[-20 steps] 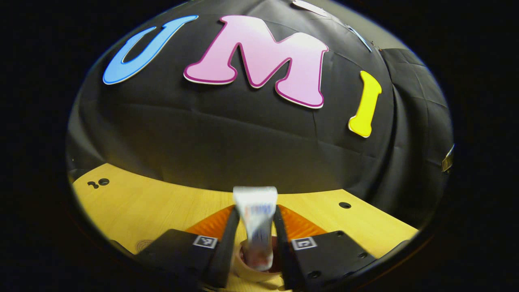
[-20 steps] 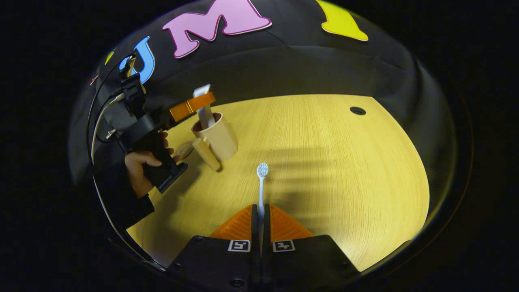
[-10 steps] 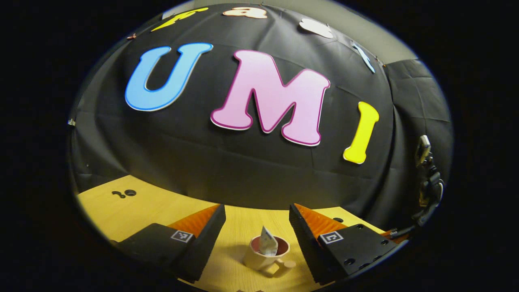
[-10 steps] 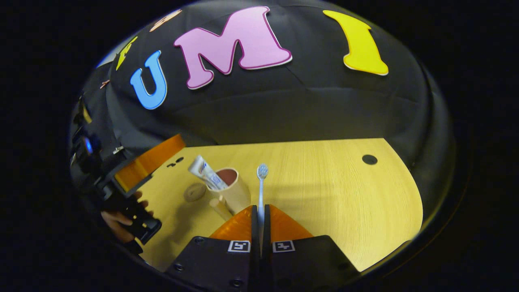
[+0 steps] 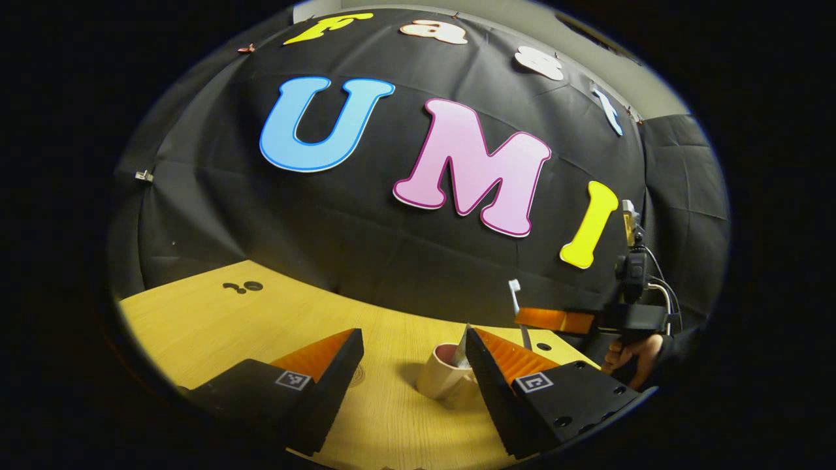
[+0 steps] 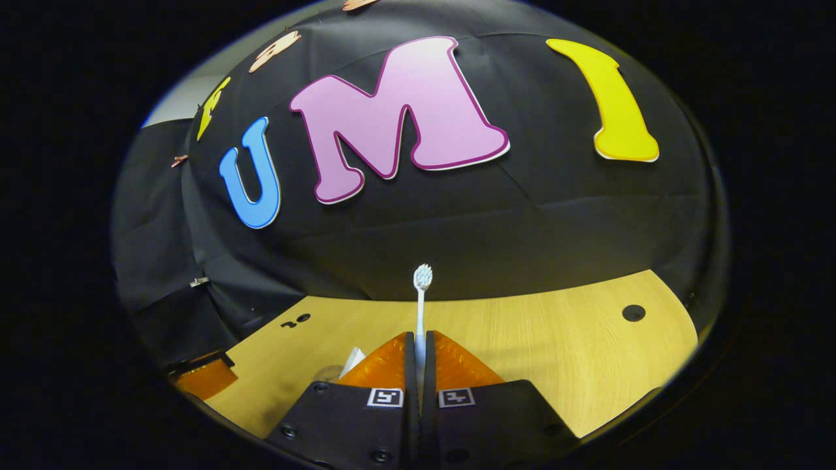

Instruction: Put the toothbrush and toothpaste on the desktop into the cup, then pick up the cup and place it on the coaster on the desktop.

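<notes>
Toothbrush point(image 6: 421, 307) pinched in R gripper point(image 6: 421, 346), prob. above cup point(image 5: 444, 378).

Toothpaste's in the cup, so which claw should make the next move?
Right. The right claw is shut on the toothbrush, and in the left gripper view it hangs near the cup. The left claw is open, holding nothing.

A staged recording booth rather than a lived-in room: black cloth point(image 5: 366, 248) hangs as a creased backdrop right behind the far edge of a pale wood-grain surface point(image 5: 215, 320) drilled with cable holes point(image 6: 633, 313), and plain grey wall point(image 5: 588, 39) shows above the cloth's top edge in the left gripper view.
</notes>
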`<state>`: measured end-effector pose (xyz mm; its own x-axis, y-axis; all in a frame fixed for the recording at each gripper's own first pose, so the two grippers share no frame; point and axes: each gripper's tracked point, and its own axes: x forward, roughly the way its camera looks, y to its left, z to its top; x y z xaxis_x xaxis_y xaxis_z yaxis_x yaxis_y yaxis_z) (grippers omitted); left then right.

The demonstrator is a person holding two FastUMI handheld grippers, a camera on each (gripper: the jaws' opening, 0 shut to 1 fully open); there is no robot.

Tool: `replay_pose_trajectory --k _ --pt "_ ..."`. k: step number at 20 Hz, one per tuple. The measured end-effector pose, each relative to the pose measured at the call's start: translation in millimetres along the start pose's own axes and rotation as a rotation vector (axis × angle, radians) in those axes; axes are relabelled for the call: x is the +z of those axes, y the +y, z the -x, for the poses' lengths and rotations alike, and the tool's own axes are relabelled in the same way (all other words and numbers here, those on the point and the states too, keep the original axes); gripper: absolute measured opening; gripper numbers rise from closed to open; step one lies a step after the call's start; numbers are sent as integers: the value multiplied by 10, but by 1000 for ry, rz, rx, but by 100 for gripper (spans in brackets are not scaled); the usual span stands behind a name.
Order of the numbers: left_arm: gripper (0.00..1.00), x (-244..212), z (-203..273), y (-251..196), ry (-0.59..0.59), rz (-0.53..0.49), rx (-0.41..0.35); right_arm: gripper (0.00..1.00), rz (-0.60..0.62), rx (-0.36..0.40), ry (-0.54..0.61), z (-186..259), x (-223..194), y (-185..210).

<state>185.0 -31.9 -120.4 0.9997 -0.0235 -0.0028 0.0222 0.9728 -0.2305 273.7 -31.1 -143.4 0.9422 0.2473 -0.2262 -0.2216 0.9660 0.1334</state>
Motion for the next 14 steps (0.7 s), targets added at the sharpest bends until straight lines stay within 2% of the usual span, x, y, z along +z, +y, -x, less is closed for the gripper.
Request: replay_pose_trajectory --k 7,14 --pt "97 -294 -29 40 25 31 10 5 4 86 -119 -392 -43 166" --pt "97 -494 -127 -74 45 76 5 5 -1 83 -205 -555 49 103"
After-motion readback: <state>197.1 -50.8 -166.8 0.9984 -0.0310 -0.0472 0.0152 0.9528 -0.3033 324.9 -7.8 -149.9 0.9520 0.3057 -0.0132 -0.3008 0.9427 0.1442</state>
